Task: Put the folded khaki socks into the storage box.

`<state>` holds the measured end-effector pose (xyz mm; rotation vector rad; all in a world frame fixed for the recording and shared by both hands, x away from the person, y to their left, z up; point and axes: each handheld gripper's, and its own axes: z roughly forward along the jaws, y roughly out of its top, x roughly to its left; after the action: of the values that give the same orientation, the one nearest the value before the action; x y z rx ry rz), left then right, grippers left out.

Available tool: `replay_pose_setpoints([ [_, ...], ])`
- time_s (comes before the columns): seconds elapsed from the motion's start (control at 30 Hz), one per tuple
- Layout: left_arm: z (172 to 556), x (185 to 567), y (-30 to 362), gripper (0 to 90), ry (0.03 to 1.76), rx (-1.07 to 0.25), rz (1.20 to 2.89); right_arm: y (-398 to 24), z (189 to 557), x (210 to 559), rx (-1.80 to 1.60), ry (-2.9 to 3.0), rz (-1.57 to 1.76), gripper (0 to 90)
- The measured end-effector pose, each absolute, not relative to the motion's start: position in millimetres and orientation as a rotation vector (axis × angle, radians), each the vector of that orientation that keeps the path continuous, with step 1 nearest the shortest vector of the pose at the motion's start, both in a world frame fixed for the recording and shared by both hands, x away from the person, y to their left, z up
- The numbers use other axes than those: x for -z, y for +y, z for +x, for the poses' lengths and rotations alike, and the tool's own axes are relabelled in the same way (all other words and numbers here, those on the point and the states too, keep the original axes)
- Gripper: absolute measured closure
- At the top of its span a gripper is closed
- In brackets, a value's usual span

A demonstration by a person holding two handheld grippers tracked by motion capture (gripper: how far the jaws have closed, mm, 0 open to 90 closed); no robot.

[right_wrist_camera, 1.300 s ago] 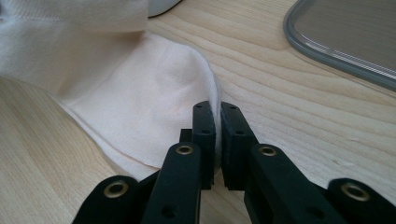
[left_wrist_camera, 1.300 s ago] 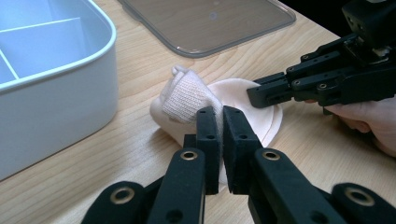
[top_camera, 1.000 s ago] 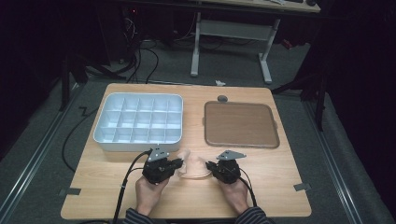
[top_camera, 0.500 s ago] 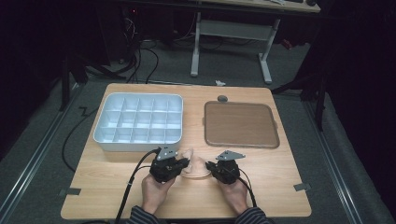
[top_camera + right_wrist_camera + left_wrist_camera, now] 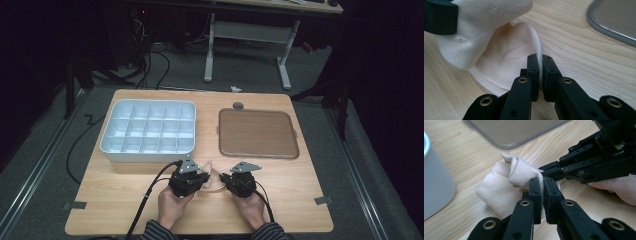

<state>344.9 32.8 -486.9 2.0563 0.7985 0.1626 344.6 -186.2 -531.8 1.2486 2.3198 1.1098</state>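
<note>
In the high view, near the bottom centre of the frame, both hands rest on the wooden tabletop (image 5: 125,200) with a small cream sock (image 5: 212,176) stretched between the two tools. The left gripper (image 5: 200,177) sits just left of centre and the right gripper (image 5: 226,181) just right of it, their tips turned toward each other with the cloth between.

In the left gripper view, the left jaws are clenched on a ribbed fold of the sock (image 5: 520,171) at mid frame, while the smoother part of the cloth lies flat on the wood at the lower left. The right gripper (image 5: 544,171) comes in from the upper right and meets the same cloth.

In the right gripper view, the right jaws are clamped on a thin edge of the sock (image 5: 506,57) at centre frame, and the rest of the cloth billows toward the upper left.

Higher in the high view, a white compartment tray (image 5: 148,152) sits at the left and a flat brown lid (image 5: 258,133) with a grey rim at the right, both apart from the sock.
</note>
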Motion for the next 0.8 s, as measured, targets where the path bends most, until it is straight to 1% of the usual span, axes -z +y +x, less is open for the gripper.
replay_pose_setpoints([
  [0.3, 350.5, 499.8, 28.6, 85.9, 0.827, -0.136, 2.104, -183.7, 344.5, 532.2, -1.121, 2.332, 1.237, 85.4],
  [0.43, 350.8, 502.9, 29.6, 85.9, 0.837, -0.143, 2.116, -179.6, 344.0, 532.0, -1.115, 2.334, 1.235, 85.4],
  [0.5, 351.3, 504.9, 30.3, 86.0, 0.851, -0.174, 2.140, -178.4, 344.1, 532.1, -1.114, 2.333, 1.231, 85.5],
  [0.67, 354.5, 513.1, 29.3, 86.2, 0.866, -0.166, 2.185, -175.1, 344.4, 532.1, -1.110, 2.330, 1.230, 85.3],
  [0.73, 358.5, 516.7, 31.7, 86.1, 0.888, -0.133, 2.158, -175.2, 344.6, 532.2, -1.112, 2.331, 1.232, 85.1],
  [0.8, 359.2, 517.2, 32.7, 86.0, 0.889, -0.134, 2.158, -175.1, 344.5, 532.2, -1.111, 2.330, 1.233, 85.1],
])
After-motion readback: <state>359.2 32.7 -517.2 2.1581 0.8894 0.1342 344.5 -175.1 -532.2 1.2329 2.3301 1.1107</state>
